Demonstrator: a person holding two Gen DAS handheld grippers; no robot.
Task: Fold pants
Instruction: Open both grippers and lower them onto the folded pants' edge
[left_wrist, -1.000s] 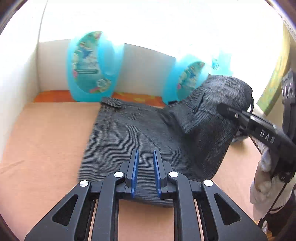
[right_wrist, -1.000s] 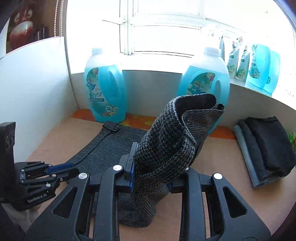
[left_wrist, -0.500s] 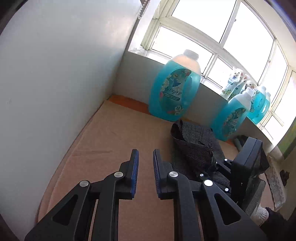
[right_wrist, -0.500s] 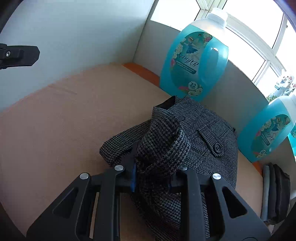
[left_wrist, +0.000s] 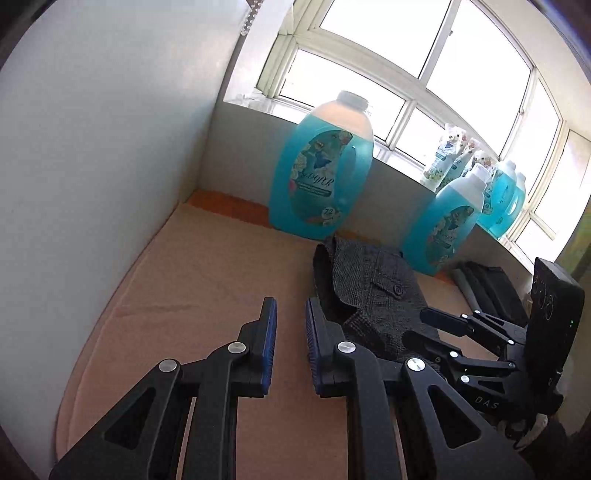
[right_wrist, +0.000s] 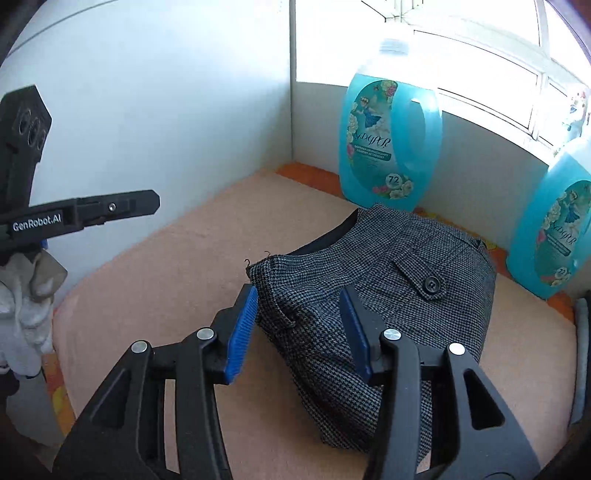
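We log the folded grey pants (right_wrist: 388, 295) lying on the peach-covered table (right_wrist: 177, 258), their far edge close to the big blue detergent bottle (right_wrist: 388, 144) at the back wall. Bare cover runs from the pants' left edge to the white side panel (left_wrist: 92, 166). Right gripper (right_wrist: 301, 325) is spread wide over the near fold, holding nothing; left gripper (left_wrist: 291, 347) is narrowly parted and empty over bare cover — just left of the pants. A dark folded stack (left_wrist: 487, 288) sits at far right, under the windows (left_wrist: 406, 66).

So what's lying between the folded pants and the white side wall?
Only bare peach mat; nothing sits between the pants and the wall. The right wrist view shows it best, and the left wrist view agrees.
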